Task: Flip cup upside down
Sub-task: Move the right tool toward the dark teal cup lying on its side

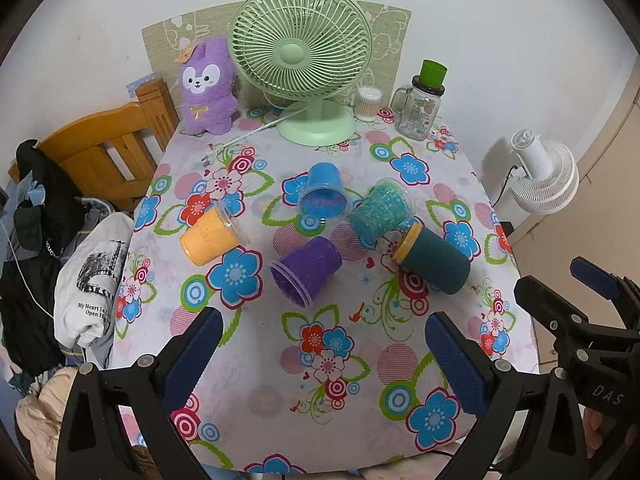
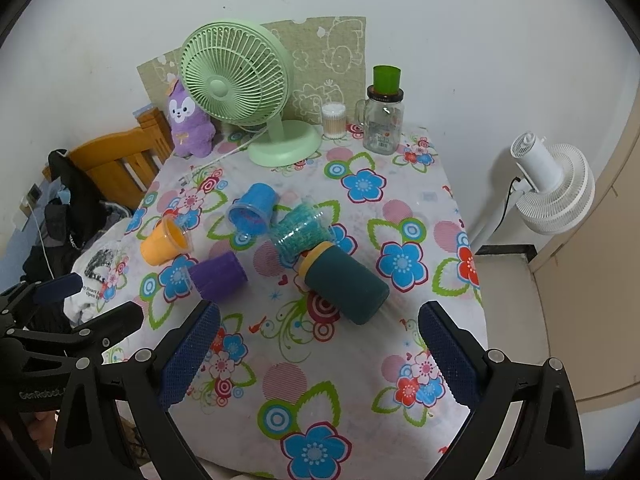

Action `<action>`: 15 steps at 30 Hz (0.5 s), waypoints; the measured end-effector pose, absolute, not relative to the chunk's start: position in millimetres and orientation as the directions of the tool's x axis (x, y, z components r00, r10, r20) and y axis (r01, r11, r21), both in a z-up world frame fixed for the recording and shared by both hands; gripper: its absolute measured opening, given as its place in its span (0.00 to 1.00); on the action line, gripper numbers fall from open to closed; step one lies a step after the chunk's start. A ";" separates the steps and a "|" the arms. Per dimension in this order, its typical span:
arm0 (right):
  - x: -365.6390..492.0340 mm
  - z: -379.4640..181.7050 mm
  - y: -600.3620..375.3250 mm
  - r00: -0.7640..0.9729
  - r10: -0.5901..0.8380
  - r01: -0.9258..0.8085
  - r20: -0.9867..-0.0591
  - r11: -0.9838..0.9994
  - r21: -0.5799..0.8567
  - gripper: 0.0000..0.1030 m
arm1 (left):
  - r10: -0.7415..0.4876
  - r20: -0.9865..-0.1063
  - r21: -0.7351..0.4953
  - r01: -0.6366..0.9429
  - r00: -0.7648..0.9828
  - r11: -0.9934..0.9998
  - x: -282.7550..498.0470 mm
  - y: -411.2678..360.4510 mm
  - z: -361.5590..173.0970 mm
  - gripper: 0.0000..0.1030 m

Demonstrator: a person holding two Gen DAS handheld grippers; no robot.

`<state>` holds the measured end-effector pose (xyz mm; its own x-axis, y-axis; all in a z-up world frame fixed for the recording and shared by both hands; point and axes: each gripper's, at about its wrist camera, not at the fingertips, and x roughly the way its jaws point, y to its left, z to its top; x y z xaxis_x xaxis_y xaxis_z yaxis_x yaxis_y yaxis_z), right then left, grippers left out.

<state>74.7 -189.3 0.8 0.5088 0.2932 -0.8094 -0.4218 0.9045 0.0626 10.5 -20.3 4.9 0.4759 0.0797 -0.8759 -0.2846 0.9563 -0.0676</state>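
Note:
Several cups lie on their sides on the flowered tablecloth (image 1: pixel 320 400): an orange cup (image 1: pixel 210 236), a blue cup (image 1: pixel 323 196), a purple cup (image 1: pixel 306 270), a clear teal-patterned cup (image 1: pixel 380 210) and a dark teal cup with a yellow rim (image 1: pixel 432 262). They also show in the right wrist view: orange (image 2: pixel 164 244), blue (image 2: pixel 254 208), purple (image 2: pixel 218 276), teal-patterned (image 2: pixel 302 228), dark teal (image 2: pixel 344 284). My left gripper (image 1: pixel 324 356) is open and empty, near the table's front, short of the purple cup. My right gripper (image 2: pixel 320 352) is open and empty, short of the dark teal cup.
A green fan (image 1: pixel 304 60), a purple plush toy (image 1: pixel 208 88), a cotton-swab box (image 1: pixel 368 104) and a glass jar topped by a green cup (image 1: pixel 420 108) stand at the table's back. A wooden chair (image 1: pixel 108 152) with clothes is at the left. A white fan (image 1: pixel 544 172) stands at the right.

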 end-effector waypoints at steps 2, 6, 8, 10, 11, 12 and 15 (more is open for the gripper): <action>75.6 0.3 -189.5 0.508 0.292 -0.423 -0.810 0.904 0.061 0.98 | 0.080 -0.877 -0.067 -0.286 0.474 0.956 11.1 -19.9 4.6 0.99; 80.2 -1.6 -188.2 0.503 0.289 -0.426 -0.814 0.903 0.057 0.98 | 0.077 -0.878 -0.065 -0.277 0.472 0.959 13.4 -20.0 2.9 0.99; 85.2 -3.7 -188.8 0.503 0.287 -0.428 -0.815 0.902 0.054 0.98 | 0.079 -0.879 -0.054 -0.263 0.470 0.963 19.3 -21.1 0.5 0.99; 91.0 -5.7 -189.2 0.502 0.282 -0.423 -0.817 0.905 0.053 0.98 | 0.086 -0.882 -0.036 -0.247 0.464 0.968 23.4 -22.4 -2.5 0.99; 93.5 -7.3 -189.9 0.499 0.282 -0.419 -0.820 0.906 0.056 0.98 | 0.090 -0.885 -0.025 -0.240 0.456 0.970 27.3 -24.2 -5.5 0.99; 96.1 -6.5 -191.4 0.496 0.282 -0.417 -0.821 0.907 0.060 0.98 | 0.092 -0.890 -0.018 -0.235 0.446 0.972 30.5 -25.4 -8.0 0.99; 104.6 -9.4 -194.1 0.487 0.278 -0.415 -0.828 0.908 0.061 0.98 | 0.069 -0.900 -0.026 -0.210 0.431 0.977 38.4 -28.7 -14.8 0.99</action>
<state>104.6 -194.1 -9.4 0.4874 0.2784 -0.8276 -0.4151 0.9077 0.0608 38.4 -28.7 -14.8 0.4310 0.0692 -0.8997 -0.2105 0.9773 -0.0257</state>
